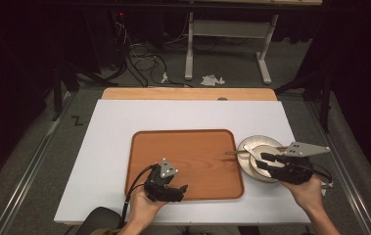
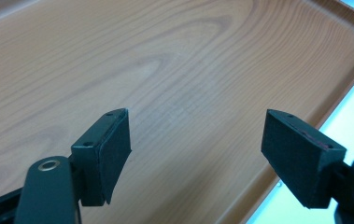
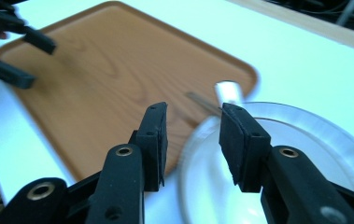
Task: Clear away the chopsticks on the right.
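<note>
We hover the half-spread, empty right gripper (image 3: 191, 140) over the plate's (image 3: 305, 128) left rim, spoon (image 1: 252, 155) handle pointing tray-ward (image 1: 139, 161).

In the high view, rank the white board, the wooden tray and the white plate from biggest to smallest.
1. white board
2. wooden tray
3. white plate, partly hidden by the right gripper, yet clearly smallest.

White plate and utensils beside the wooden tray

A round white plate (image 1: 259, 159) lies flat on the white tabletop, touching the tray's (image 1: 185, 164) 3 o'clock edge; a pale spoon (image 1: 249, 151) and a thin wooden stick (image 1: 233, 152) rest across its rim, reaching over the tray's edge.
</note>
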A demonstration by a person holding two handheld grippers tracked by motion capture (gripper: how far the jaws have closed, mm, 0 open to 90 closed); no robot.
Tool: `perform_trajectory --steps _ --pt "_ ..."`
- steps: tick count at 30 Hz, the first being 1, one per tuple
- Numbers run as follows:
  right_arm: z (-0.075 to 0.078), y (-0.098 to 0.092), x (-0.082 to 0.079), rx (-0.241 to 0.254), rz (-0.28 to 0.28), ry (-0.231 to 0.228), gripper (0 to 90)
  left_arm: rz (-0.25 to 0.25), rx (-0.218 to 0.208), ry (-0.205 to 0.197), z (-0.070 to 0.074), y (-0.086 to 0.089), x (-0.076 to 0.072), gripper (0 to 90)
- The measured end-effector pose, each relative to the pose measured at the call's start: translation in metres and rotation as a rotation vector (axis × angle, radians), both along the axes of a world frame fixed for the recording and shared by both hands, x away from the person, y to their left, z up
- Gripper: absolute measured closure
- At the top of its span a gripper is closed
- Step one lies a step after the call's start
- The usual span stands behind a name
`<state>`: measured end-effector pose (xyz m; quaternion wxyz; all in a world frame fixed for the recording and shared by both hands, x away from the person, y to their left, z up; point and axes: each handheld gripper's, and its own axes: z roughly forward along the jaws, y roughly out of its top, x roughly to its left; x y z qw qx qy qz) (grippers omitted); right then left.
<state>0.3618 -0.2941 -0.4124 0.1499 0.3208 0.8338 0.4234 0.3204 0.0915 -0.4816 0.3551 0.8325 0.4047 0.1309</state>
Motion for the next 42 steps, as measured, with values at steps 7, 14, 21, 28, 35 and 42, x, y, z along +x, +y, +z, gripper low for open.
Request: perform_trajectory --steps 7,14,21,28,35,42 --pt "0.01 -0.024 0.016 -0.024 -0.053 -0.011 64.0 0.008 -0.007 0.005 0.0 0.001 0.003 24.4" --pt "0.012 -0.041 0.041 -0.095 -0.095 -0.019 70.4 0.004 -0.004 0.007 -0.001 0.0 0.003 24.3" --pt "0.007 -0.053 0.064 -0.179 -0.128 0.0 74.1 -0.005 0.006 0.012 -0.003 -0.003 0.004 24.3" --pt "-0.01 -0.064 0.094 -0.286 -0.142 0.091 74.3 -0.007 0.015 0.01 -0.003 -0.003 0.004 24.3" --pt "-0.024 -0.069 0.108 -0.318 -0.154 0.145 73.1 -0.005 0.016 0.014 -0.004 -0.004 0.005 24.3" --pt "-0.036 -0.069 0.119 -0.319 -0.139 0.186 72.3 0.004 0.015 0.017 -0.005 -0.004 0.006 24.2"
